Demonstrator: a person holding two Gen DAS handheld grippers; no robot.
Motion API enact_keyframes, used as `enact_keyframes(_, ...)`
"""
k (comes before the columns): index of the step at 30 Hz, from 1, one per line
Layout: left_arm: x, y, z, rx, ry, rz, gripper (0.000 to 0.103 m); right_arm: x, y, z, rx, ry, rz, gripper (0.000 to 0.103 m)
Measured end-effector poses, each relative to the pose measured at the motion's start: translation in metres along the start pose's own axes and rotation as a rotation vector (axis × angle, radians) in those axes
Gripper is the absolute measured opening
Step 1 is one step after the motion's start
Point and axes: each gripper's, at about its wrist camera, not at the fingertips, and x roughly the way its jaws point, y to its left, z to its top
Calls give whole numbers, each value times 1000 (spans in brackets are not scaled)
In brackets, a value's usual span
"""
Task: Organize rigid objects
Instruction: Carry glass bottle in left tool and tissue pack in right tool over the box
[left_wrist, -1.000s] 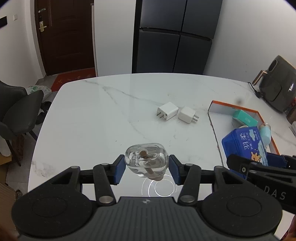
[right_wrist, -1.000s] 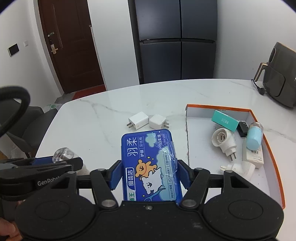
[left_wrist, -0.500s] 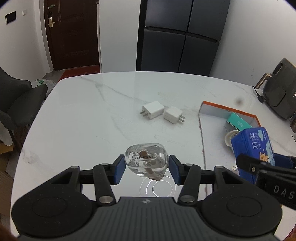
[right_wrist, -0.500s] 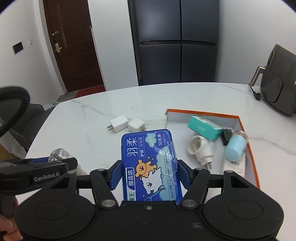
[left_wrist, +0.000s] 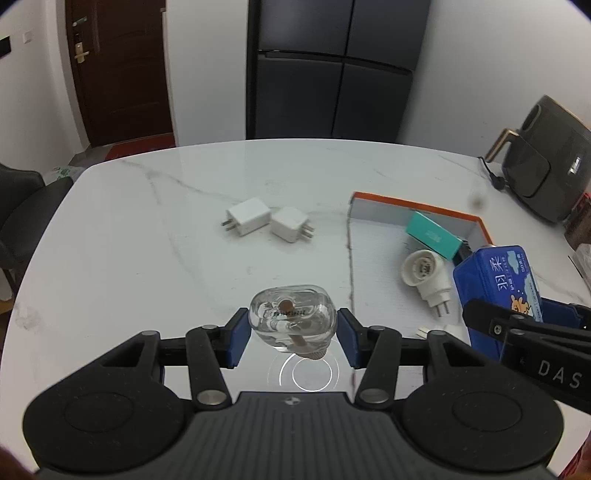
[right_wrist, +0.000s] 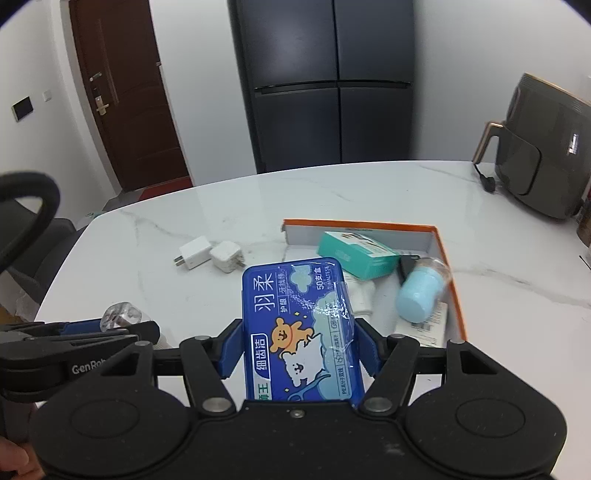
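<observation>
Above white marble desk (left_wrist: 147, 266): left tongs (left_wrist: 291, 334) clamp clear glass bulb (left_wrist: 291, 317), fragile, slippery, hold sides; right tongs (right_wrist: 299, 349) at 3 o'clock clamp rigid blue plastic floss box (right_wrist: 299, 325).

Even, fairly bright indoor light falls from overhead. A ring-shaped lamp glare (left_wrist: 308, 371) shines on the glossy counter (left_wrist: 147, 266). Shadows are soft and faint. Both fisheye views bend straight lines and darken at the corners. The pale blue bottle (right_wrist: 421, 293) looks smeared.
</observation>
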Motion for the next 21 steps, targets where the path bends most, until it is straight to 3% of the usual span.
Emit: enact_keyframes(21, 10, -62, -1, 114, 13, -68, 51, -11, -58, -5, 109, -15, -71, 76)
